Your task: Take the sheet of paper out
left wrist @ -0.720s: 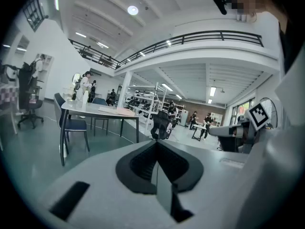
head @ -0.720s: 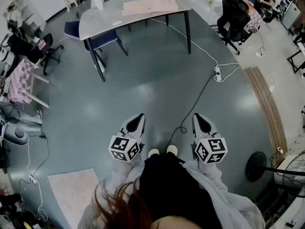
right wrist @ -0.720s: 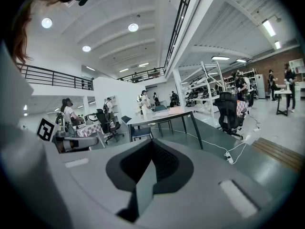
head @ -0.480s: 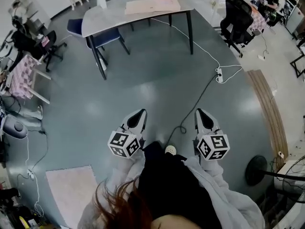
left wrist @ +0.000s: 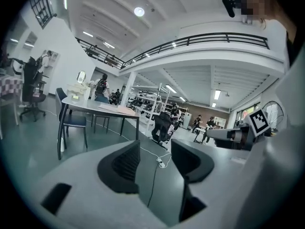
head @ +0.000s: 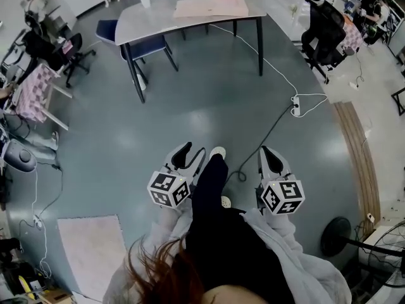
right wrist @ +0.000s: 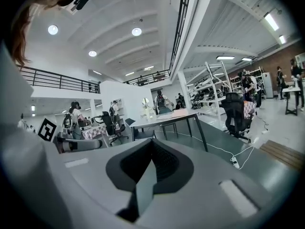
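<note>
Two fingers [left wrist: 125,166] of the left gripper [left wrist: 155,147] stand apart with a clear gap. Nothing is between them: only grey floor and a white cable [left wrist: 153,175] show through the gap. The fingers [right wrist: 167,163] of the right gripper [right wrist: 151,144] meet at their tips, and nothing is pinched there.

In the head view the left gripper [head: 192,152] and the right gripper [head: 271,157] are held out low in front of the person, side by side and pointing away from the body. Each carries its marker cube: the left one [head: 168,189] and the right one [head: 280,196]. Between them a dark-trousered leg [head: 209,182] is stretched forward, ending in a pale shoe [head: 217,152].

The sheet of paper [head: 212,5] lies flat on the far part of a grey table [head: 158,19], well apart from both grippers. It is part of a pale pink spread in which single sheets cannot be told apart. The same paper [left wrist: 116,109] shows on the tabletop in the left gripper view. A blue chair [head: 136,42] stands tucked at the table's near left side. The cable runs from under the table across the floor to a power strip [head: 296,106]. A black office chair [head: 323,30] stands off to the right, and a pale mat [head: 95,252] lies on the floor at lower left.
</note>
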### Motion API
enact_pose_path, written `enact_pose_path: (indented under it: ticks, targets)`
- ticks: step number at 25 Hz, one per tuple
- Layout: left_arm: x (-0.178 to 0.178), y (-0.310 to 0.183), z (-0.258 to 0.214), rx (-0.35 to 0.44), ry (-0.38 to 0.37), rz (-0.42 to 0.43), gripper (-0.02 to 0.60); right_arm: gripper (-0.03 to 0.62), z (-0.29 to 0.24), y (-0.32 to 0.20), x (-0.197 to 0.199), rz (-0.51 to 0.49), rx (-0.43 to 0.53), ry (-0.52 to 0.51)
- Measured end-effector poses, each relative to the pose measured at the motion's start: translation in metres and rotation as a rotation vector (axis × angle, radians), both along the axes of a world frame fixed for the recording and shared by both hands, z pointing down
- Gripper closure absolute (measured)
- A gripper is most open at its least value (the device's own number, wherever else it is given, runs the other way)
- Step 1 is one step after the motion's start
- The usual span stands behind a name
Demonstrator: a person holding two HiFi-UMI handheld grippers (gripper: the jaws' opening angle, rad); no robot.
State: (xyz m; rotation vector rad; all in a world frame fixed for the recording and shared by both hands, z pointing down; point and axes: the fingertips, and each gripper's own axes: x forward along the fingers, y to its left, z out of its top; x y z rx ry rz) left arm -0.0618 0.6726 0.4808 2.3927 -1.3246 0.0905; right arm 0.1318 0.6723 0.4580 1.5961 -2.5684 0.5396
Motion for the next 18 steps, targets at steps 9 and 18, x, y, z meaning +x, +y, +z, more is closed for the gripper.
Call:
enact_pose_path:
  ticks: [9,18]
  targets:
    - [0.019,-0.071,0.001,-0.023,0.029,0.006,0.270,0.586,0.006,-0.061,0.013,0.007,-0.030,0.017]
    - [0.027,-0.164,0.005,-0.062,0.037,0.036,0.270,0.586,0.003,-0.156,0.025,0.061,-0.051,0.007]
